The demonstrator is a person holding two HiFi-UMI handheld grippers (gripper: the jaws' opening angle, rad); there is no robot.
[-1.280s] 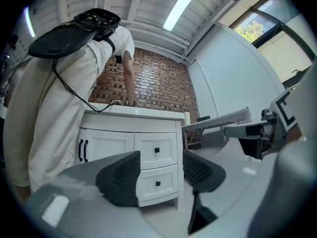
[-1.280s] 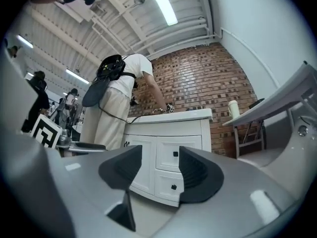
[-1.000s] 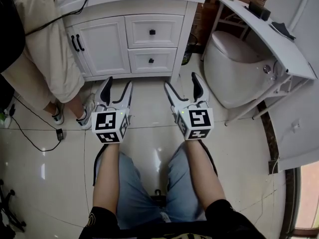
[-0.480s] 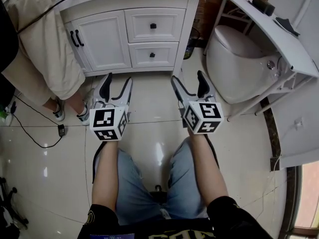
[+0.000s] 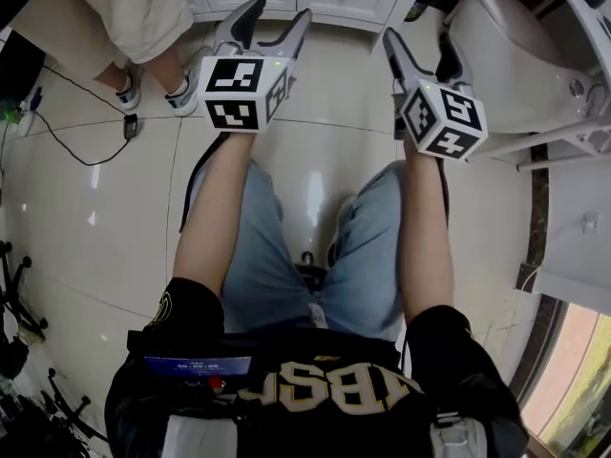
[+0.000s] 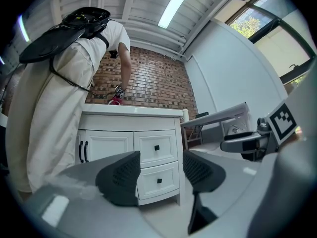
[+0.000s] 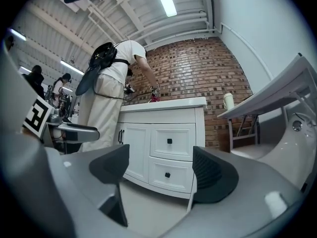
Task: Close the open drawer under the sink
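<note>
Head camera has tipped down; the white panelled vanity cabinet [image 6: 109, 143] now sits at the top edge; left gripper [image 5: 277, 15] and right gripper [image 5: 417, 44] have come closer, both spread wide, holding nothing; the white black-knobbed drawers [image 7: 167, 175] look flush, so closing seems done.

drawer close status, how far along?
Looks done: the upper drawer and lower drawer both sit flush in the vanity front. In hand: nothing; the left gripper and right gripper are open, empty, short of it. Left: nothing visible.
</note>
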